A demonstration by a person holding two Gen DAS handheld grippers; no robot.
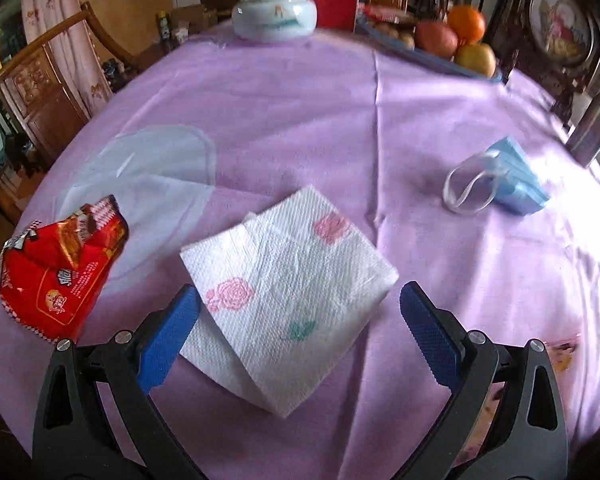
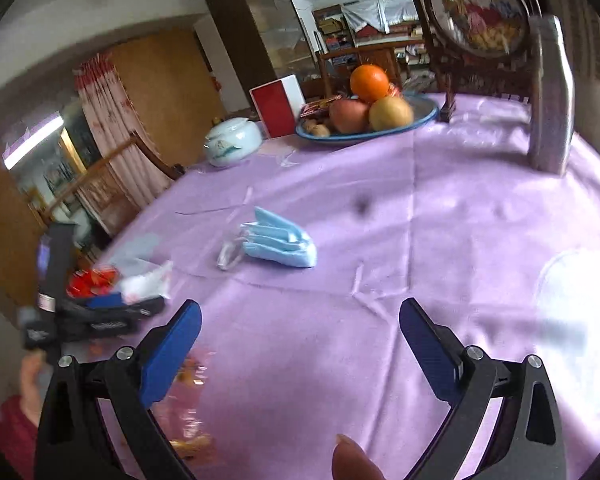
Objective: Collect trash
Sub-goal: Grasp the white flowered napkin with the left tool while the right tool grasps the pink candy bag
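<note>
Nothing looked collected yet when I checked: my left gripper (image 1: 300, 308) hung wide open over the white rose-printed paper napkin (image 1: 288, 292), beside the crumpled red snack wrapper (image 1: 60, 272), while my right gripper (image 2: 300, 320), equally wide and empty, faced the folded blue face mask (image 2: 280, 244) (no bin visible).

Daylight glares white at the right-wrist view's right edge; fisheye edges bend, blurred.

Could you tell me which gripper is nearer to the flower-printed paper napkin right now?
Left. The left gripper is open right at the paper napkin, its fingers either side of it. The right gripper is open over bare tablecloth, with the napkin off to its left.
</note>
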